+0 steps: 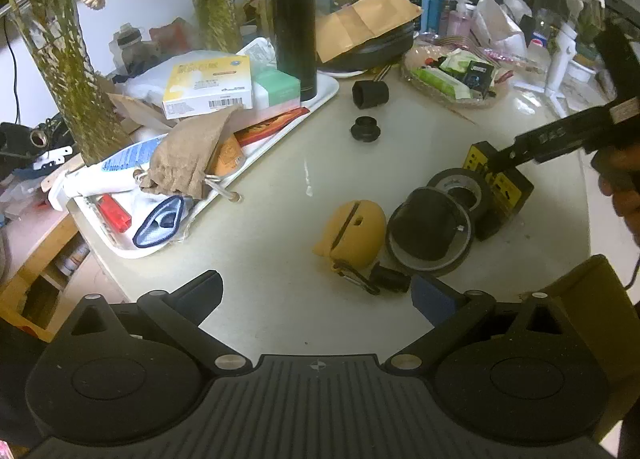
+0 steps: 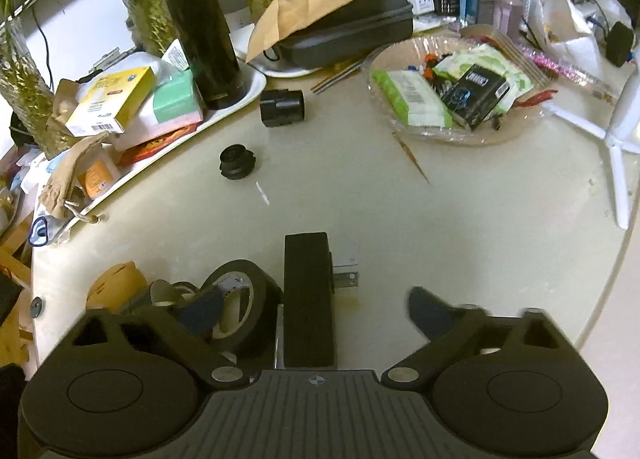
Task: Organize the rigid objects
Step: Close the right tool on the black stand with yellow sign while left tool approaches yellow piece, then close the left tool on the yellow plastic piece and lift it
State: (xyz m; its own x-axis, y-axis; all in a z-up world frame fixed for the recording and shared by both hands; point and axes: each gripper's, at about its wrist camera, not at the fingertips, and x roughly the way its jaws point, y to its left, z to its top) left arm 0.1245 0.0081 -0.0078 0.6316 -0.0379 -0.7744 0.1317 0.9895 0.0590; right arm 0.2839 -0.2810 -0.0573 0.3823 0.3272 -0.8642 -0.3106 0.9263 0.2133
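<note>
Left wrist view: left hand-held gripper point(image 1: 316, 299) spread, empty, hovering; yellow slotted rubber case point(image 1: 352, 233) just ahead on the desk point(image 1: 280, 163).
Right wrist view: right hand-held gripper point(image 2: 316, 307) released, straddling black-and-yellow rectangular plug adapter point(image 2: 308, 299), apparently grouped beside black tape roll point(image 2: 240, 307).

Both wrist views look down across the table point(image 1: 280, 199) (right nearer), sharing the tape roll point(image 2: 240, 311)

The right claw point(image 2: 314, 309) is standing wide open over a black plug block point(image 2: 308, 299) lying on the desk point(image 2: 400, 219). A roll of black tape point(image 2: 244, 305) is leaning right beside the block. A small black cap point(image 2: 237, 161) is sitting farther away.
</note>
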